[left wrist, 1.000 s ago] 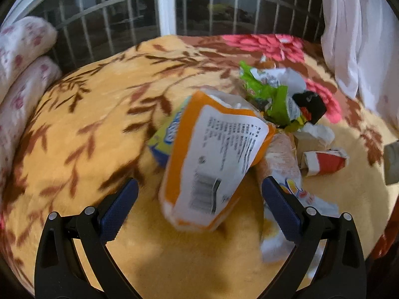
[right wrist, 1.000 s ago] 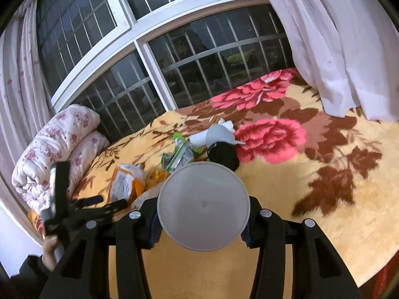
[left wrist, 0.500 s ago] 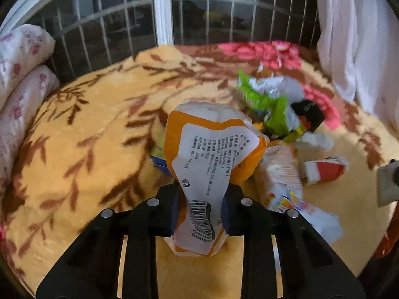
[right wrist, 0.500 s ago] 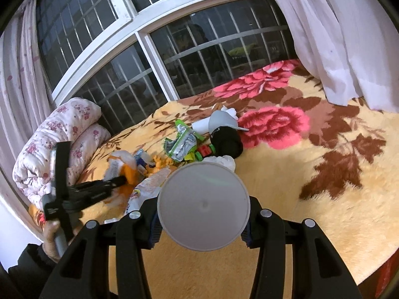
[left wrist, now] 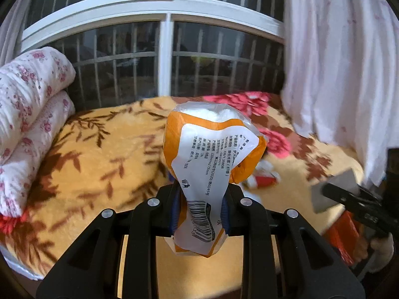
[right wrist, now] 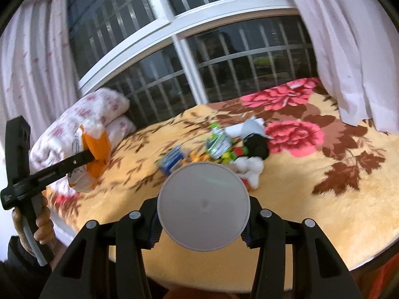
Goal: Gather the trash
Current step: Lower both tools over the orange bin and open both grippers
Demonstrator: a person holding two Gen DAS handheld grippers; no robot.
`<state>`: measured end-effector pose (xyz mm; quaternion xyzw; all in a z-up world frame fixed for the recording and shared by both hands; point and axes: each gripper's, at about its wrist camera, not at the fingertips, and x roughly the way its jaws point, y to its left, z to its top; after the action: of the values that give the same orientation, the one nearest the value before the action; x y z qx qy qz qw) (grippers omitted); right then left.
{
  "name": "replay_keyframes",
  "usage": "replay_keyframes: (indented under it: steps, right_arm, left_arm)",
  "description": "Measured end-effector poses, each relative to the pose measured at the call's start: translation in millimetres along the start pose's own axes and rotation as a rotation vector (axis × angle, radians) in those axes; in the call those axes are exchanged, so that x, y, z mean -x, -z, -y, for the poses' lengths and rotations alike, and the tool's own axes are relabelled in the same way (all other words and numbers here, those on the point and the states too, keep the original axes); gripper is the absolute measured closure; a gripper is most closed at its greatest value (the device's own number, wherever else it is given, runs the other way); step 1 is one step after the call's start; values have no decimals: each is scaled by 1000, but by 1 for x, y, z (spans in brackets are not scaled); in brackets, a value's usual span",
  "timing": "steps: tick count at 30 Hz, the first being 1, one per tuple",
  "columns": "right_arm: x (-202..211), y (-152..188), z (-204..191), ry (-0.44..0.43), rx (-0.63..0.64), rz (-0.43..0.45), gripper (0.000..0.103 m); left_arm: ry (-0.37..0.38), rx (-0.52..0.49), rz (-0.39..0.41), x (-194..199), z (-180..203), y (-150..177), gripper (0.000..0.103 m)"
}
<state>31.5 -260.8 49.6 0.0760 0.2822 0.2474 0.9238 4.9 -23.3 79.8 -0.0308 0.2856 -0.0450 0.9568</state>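
We are lifting the orange wrapper (left wrist: 214,164) off the bed (left wrist: 94,164) — left hand-held gripper (left wrist: 200,214) newly clenched on it, right hand-held gripper (right wrist: 203,226) gripping a cup (right wrist: 203,206) — one piece collected.

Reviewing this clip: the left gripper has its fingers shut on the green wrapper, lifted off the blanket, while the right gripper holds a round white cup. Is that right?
Not quite. The left gripper has its fingers shut on the orange and white packet, not the green wrapper, which lies on the blanket in the trash pile. The left wrist view shows the grip. The rest holds: the packet is lifted off the blanket, and the right gripper holds the round white cup.
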Motion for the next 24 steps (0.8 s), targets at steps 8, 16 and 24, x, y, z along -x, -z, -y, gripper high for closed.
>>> replay_keyframes:
  steps: [8, 16, 24]
  right_arm:
    - [19, 62, -22, -75, 133, -186, 55]
    - [-19, 154, -15, -100, 130, -507, 55]
    - [-70, 214, 0, -49, 129, -737, 55]
  left_arm:
    - [76, -60, -166, 13, 43, 97, 78]
    - [112, -92, -418, -35, 56, 194, 78]
    - [125, -65, -687, -97, 40, 259, 78]
